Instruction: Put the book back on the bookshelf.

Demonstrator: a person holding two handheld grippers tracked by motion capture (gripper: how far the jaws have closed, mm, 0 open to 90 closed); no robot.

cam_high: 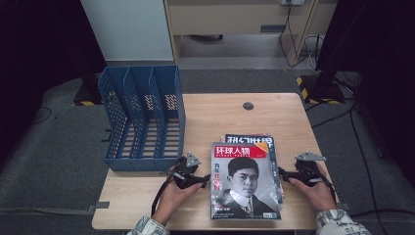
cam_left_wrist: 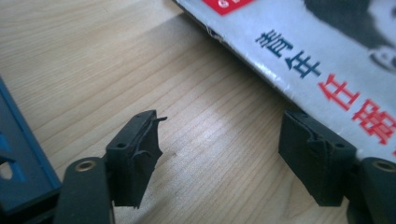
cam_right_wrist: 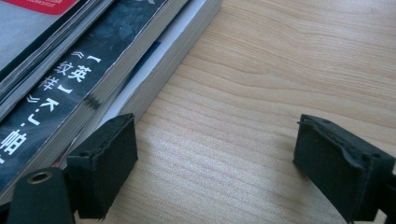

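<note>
Item 1, blue file rack (cam_high: pixel 142 117): stands at the far left of the table (cam_high: pixel 235 110), 3 slots, open tops. In my left gripper view just a dark blue corner (cam_left_wrist: pixel 18 158) of it shows at the left edge; the rest is cut off.

Item 2, left gripper (cam_high: pixel 198 180): I see it in the high view just left of the magazines, near the rack's near right corner. My hand (cam_high: pixel 171 198) covers its handle, and both forearms are cut off by the bottom edge. Jaws stand wide apart with bare wood between them. The right-hand pad (cam_left_wrist: pixel 313 154) sits at the top magazine's left edge; I cannot tell whether it touches. Nothing is gripped.

Item 3, stack of magazines (cam_high: pixel 247 181): lies flat at the near centre of the table. The top cover (cam_left_wrist: pixel 327 51) carries a portrait and a red title band. How many issues lie beneath I cannot count; 1 dark cover peeks out at the far side.

Item 4, right gripper (cam_high: pixel 288 174): just right of the stack, hand (cam_high: pixel 318 193) behind it. Jaws wide apart over bare wood, holding nothing. The left-hand pad (cam_right_wrist: pixel 105 163) sits close against the stacked page edges (cam_right_wrist: pixel 154 70); contact is unclear.
</note>
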